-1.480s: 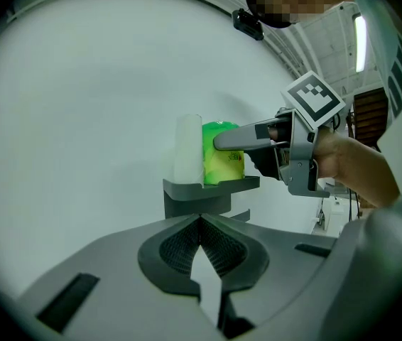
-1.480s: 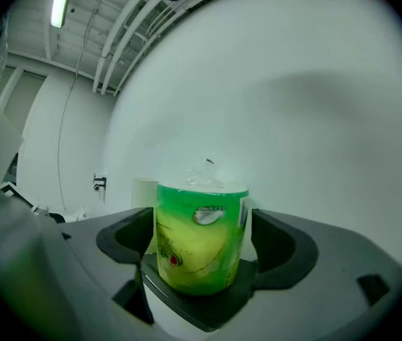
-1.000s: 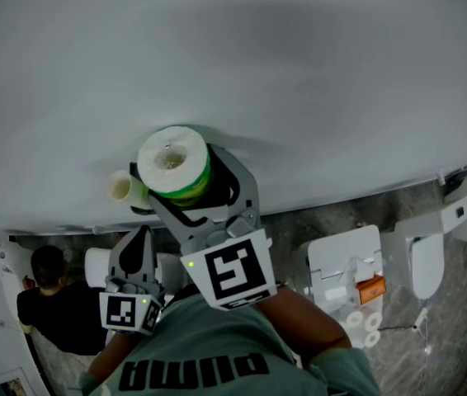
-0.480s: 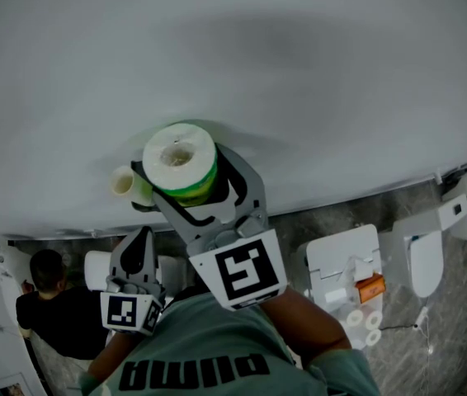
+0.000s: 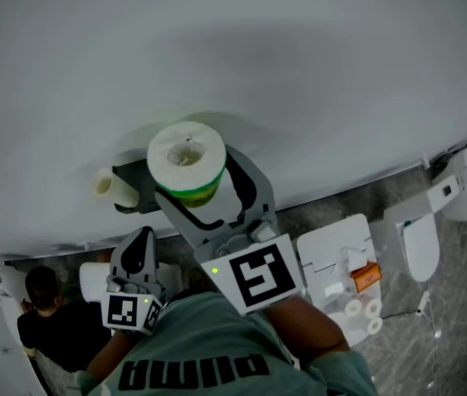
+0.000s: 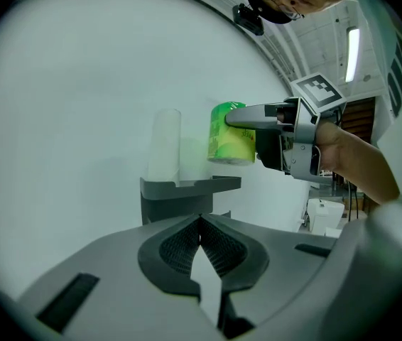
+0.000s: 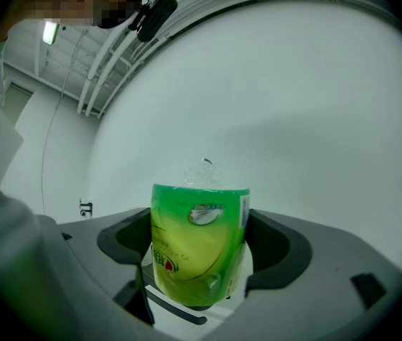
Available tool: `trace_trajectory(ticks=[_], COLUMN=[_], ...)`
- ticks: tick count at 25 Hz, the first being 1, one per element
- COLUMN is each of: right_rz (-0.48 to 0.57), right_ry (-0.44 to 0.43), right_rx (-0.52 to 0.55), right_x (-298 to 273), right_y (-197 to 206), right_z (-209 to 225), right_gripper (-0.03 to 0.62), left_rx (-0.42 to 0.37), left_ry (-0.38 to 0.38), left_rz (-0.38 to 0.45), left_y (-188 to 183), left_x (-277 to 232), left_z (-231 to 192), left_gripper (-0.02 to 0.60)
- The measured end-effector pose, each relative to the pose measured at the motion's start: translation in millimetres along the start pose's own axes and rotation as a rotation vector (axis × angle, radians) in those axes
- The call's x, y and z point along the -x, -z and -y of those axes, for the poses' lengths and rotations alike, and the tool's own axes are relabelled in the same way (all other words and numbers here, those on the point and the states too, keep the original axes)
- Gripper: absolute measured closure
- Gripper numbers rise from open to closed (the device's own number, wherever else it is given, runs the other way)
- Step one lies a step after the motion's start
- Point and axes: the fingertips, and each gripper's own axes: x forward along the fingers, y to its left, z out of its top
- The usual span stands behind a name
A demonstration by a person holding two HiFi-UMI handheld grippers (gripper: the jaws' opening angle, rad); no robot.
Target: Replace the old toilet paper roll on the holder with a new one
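Here, at the head view's centre, the right gripper [image 5: 205, 192] clasps a green-wrapped new roll [image 5: 186, 157]; left of it, the old tube [image 5: 104, 186] sits on the grey holder [image 5: 130, 180]. In the left gripper view, the left gripper [image 6: 201, 222] has its jaws pressed together, empty, lower centre. In the right gripper view, the roll fills the jaws at lower centre.

Roll [image 5: 186, 157]: green wrap, yellow-green print, white end. Old tube [image 5: 104, 186]: cream. Holder [image 5: 132, 176]: dark grey. Wall [image 5: 299, 73]: pale grey-white. Left tongs [image 6: 199, 222], right tongs [image 7: 199, 251]: grey, cubes black-and-white squares. Shirt [image 5: 217, 341]: grey-green, black lettering.
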Motion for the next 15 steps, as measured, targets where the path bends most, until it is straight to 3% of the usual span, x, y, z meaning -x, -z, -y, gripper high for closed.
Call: trace_trajectory(ticks=[15], right_rz=[-0.017], right_ry=[0.122], right_rx=[-0.112], right_x=[45.4], right_y=[20.7], right_z=[50.3], right_gripper=[0.183], left_rx=[-0.029], left_ry=[0.136], left_rz=[0.001], left_y=[-5.0], left_x=[-27.6], left_z=[47.8], left_gripper=[0.577])
